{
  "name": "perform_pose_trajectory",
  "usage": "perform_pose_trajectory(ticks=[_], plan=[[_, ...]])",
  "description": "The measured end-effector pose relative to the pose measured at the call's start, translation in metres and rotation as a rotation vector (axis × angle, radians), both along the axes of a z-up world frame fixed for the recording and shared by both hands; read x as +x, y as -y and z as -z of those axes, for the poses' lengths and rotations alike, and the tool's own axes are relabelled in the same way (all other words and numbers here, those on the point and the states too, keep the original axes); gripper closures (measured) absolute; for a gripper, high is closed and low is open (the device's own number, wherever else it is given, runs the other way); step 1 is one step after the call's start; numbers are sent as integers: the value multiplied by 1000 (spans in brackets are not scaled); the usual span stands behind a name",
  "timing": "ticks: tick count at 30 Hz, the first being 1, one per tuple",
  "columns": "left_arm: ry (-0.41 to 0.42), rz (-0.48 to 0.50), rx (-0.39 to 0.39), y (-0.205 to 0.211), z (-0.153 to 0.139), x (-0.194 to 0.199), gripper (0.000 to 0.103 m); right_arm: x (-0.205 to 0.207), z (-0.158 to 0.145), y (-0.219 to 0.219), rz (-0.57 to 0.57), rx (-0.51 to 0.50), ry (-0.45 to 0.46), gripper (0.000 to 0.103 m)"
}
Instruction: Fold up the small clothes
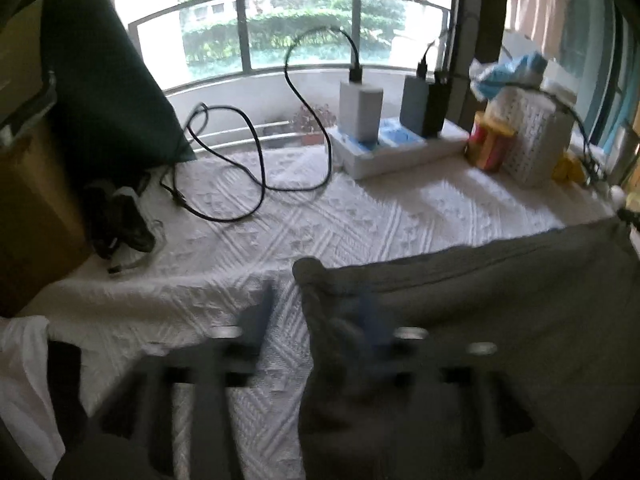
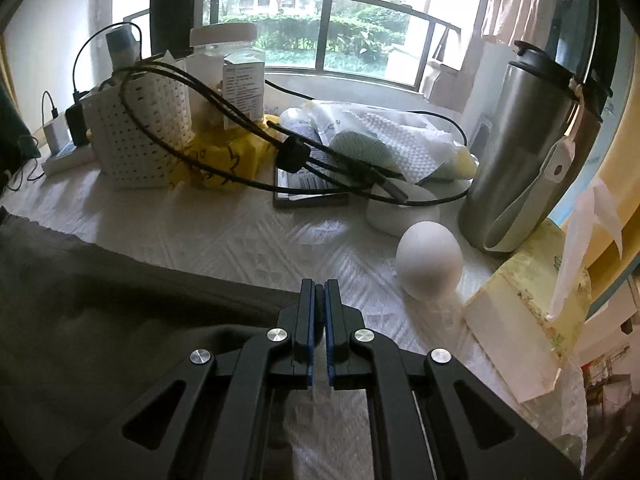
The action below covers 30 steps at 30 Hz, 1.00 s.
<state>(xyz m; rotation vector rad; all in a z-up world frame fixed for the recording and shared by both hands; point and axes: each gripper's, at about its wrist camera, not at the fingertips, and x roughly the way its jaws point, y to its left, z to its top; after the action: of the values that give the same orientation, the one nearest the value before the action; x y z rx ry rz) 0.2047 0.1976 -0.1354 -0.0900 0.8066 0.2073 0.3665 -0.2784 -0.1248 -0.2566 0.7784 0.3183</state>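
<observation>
A dark grey garment (image 1: 500,312) lies on the white quilted cloth (image 1: 248,248) and fills the lower right of the left wrist view. My left gripper (image 1: 316,312) is blurred; its fingers stand apart, the right one over the garment's left corner, the left one over bare cloth. In the right wrist view the same garment (image 2: 100,300) covers the lower left. My right gripper (image 2: 319,286) is shut on the garment's right edge, with a sliver of dark cloth between the blue pads.
Black cables (image 1: 240,168), chargers on a white power strip (image 1: 384,152), a red tin (image 1: 488,144) and a white perforated basket (image 2: 136,136) line the window side. A white egg-shaped object (image 2: 430,260), steel flask (image 2: 528,152) and tissue box (image 2: 528,320) stand at the right.
</observation>
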Motion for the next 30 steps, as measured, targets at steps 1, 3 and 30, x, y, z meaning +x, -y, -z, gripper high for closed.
perform_pose_trajectory(ticks=[1,3,30], plan=[[14,-2,-9,0,-4,-3,46,-3,-2,0,-4,-4,4,97],[27,8,-9,6,-10,-8,46,-11,-8,0,-8,-10,21,91],[-63,121,-211,86,24,-93,46,-150,19,13,-60,126,-195,57]])
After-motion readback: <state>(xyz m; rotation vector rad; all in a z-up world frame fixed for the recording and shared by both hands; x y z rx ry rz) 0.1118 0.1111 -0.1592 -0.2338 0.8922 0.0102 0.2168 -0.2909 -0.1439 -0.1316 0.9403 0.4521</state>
